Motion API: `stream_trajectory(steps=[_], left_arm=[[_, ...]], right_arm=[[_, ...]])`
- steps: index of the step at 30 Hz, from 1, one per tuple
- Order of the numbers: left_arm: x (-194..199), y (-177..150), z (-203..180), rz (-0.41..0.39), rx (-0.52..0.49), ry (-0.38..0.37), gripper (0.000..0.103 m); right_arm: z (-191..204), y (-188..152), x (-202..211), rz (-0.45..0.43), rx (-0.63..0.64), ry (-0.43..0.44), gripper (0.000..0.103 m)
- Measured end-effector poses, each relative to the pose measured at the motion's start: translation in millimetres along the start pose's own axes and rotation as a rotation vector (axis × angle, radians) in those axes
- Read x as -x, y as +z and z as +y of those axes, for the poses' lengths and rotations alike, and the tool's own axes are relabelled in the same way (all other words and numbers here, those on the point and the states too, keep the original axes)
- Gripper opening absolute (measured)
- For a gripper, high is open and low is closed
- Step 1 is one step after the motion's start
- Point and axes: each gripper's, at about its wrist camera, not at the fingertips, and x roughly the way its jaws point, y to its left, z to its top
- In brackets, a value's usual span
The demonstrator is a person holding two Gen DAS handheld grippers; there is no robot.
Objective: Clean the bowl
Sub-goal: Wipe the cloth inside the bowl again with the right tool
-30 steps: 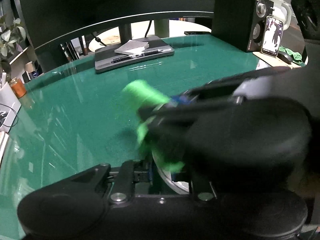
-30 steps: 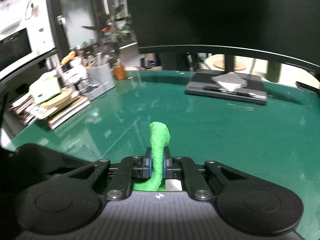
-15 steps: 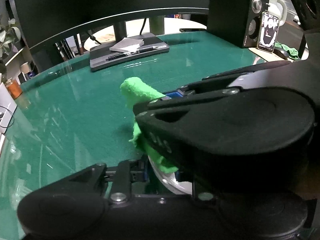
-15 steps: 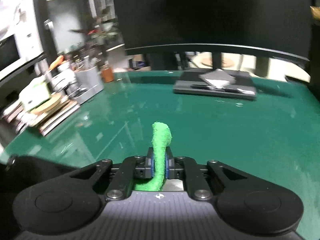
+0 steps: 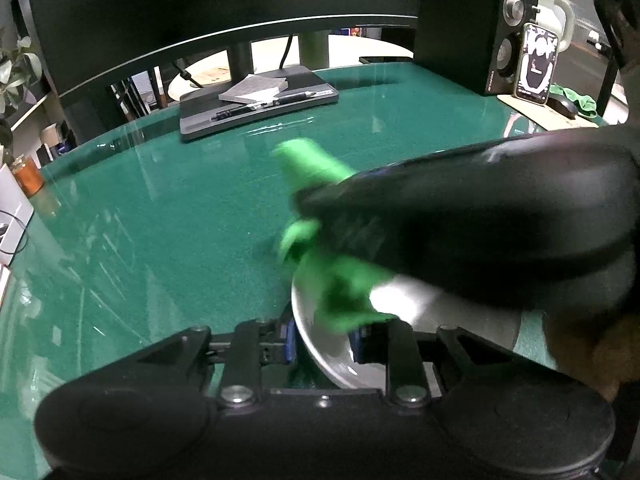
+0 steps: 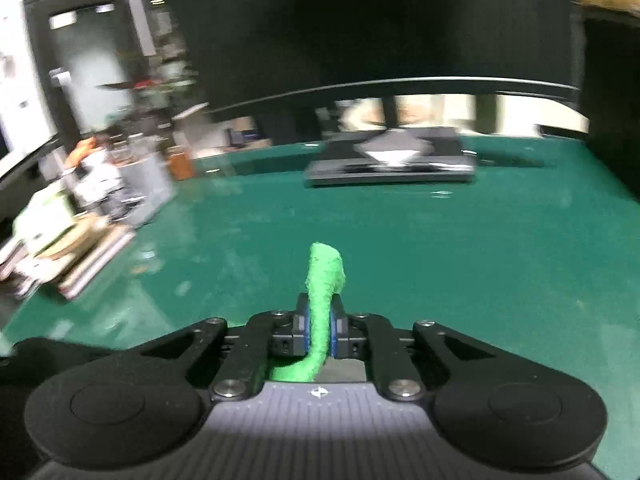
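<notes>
Since a moment ago, the right gripper (image 5: 344,184) has swung across the bowl (image 5: 320,344), dragging the green cloth (image 6: 322,300) (blurred) over its inner wall. Right jaws clamp the cloth; the left gripper (image 5: 322,346) is clamped on the bowl's rim, directly ahead of it.

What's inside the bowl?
A green cloth reaches into the bowl, pinched in the right gripper. That gripper covers much of the bowl, so any dirt or food there is hidden.
</notes>
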Motion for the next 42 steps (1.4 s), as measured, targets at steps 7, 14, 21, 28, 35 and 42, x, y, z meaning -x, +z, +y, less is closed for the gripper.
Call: stream_trajectory(steps=[7,14,21,28,35,42], left_arm=[[0.4,-1.1,-0.1,0.000,0.007,-0.005,0.024],[3.0,4.4,10.3,-0.002,0.037,-0.035,0.024],[-5.5,10.3,7.6,0.016,0.008,-0.074,0.023],[1.1,0.9,1.3,0.013,0.010,-0.063,0.021],[2.6,-0.1,0.5,0.014,0.028,-0.062,0.022],[3.0,-0.6,-1.7,0.019,0.021,-0.065,0.024]], right_arm=[[-26.3,0.8,2.7,-0.006,-0.071,-0.099,0.010],[-35.6,-3.2,7.8,0.005,-0.099,-0.143,0.010],[-27.3,-6.7,11.9,0.015,-0.046,-0.205,0.010],[-0.3,-5.5,6.5,0.022,-0.012,0.045,0.011],[-22.1,-5.7,13.4,0.003,-0.070,-0.089,0.014],[-12.2,-8.7,20.7,0.011,-0.064,-0.074,0.011]])
